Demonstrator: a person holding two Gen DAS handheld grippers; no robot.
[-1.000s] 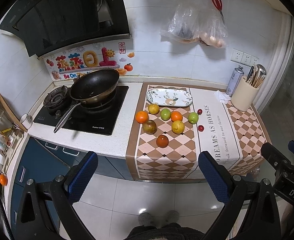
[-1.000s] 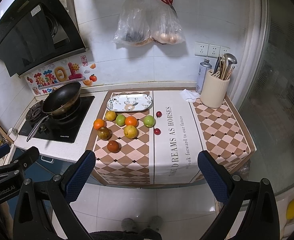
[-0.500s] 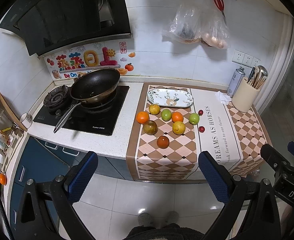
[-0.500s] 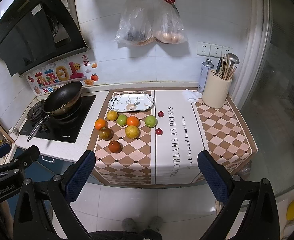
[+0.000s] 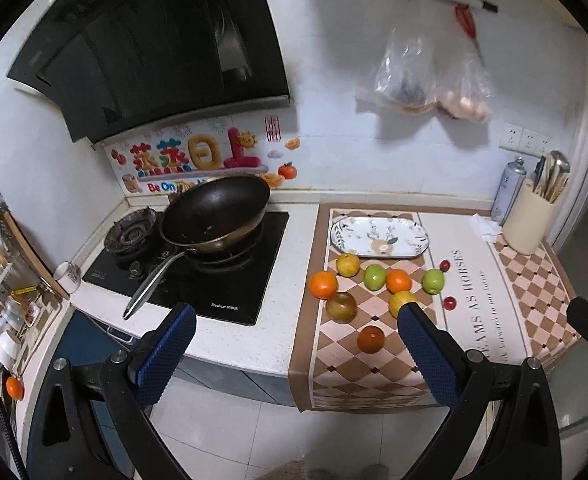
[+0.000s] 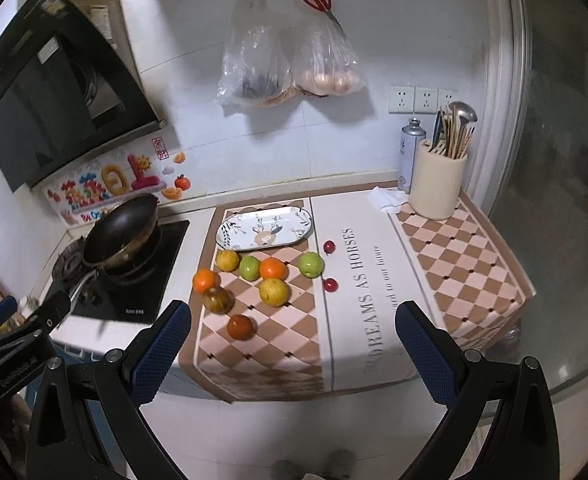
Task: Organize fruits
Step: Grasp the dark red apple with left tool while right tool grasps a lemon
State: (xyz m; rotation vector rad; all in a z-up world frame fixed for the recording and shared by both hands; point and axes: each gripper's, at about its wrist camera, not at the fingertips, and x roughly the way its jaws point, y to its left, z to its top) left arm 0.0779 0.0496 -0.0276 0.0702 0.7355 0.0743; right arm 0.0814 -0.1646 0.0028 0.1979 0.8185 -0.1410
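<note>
Several fruits lie on a checkered mat [image 5: 374, 364] on the counter: oranges [image 5: 323, 284], green apples [image 5: 374, 276], yellow fruits [image 5: 347, 265], a brown one [image 5: 341, 307], a red-orange one [image 5: 371, 339] and two small red ones [image 5: 449, 302]. An empty patterned plate [image 5: 379, 237] lies behind them; it also shows in the right wrist view [image 6: 265, 227], with the fruits [image 6: 273, 291] in front. My left gripper [image 5: 294, 354] is open and empty, before the counter's edge. My right gripper [image 6: 293, 354] is open and empty, also short of the counter.
A black wok [image 5: 214, 214] sits on the stove [image 5: 198, 272] left of the mat. A utensil holder [image 6: 438, 184], a spray can [image 6: 411, 152] and a crumpled tissue [image 6: 386, 199] stand at the back right. Plastic bags [image 6: 290, 68] hang on the wall. A glass door [image 6: 566, 200] is at the right.
Both grippers have moved closer to the counter; the fruits and plate look larger and nearer. Nothing on the counter has moved.
</note>
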